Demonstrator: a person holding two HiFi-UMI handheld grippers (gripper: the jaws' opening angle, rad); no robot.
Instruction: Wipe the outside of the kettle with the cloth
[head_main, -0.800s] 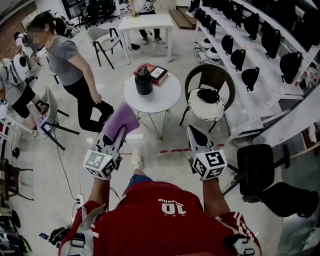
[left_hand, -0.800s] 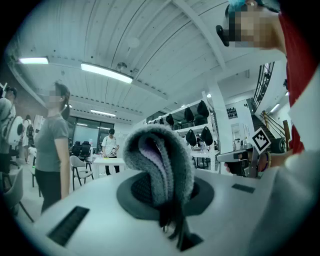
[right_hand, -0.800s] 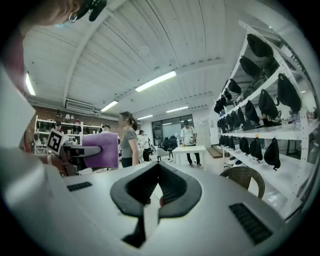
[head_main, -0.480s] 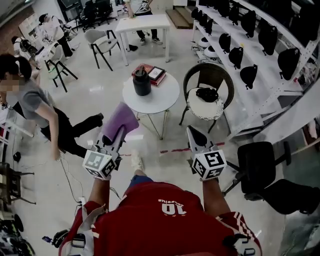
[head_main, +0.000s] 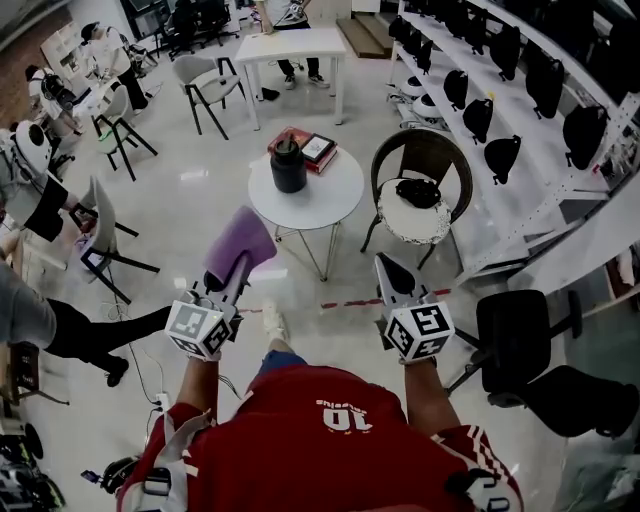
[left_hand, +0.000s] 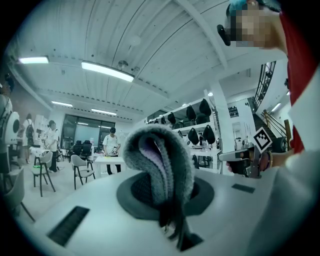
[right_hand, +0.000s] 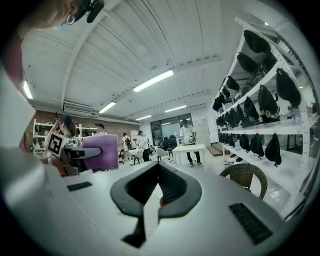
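Observation:
A black kettle stands on the round white table, well ahead of both grippers. My left gripper is held up in the air and is shut on a folded purple cloth. In the left gripper view the cloth bulges out of the jaws and hides the fingertips. My right gripper is at the same height to the right, shut, with nothing between its pads. From the right gripper view the cloth shows off to the left.
Books lie beside the kettle. A wicker chair with a white cushion and a dark object stands right of the table. Shelves with black bags line the right side. Chairs and people are at the left, and a white table stands behind.
Both grippers have stayed almost still, the cloth still held. A person in grey at the left has walked away toward the left edge of the head view.

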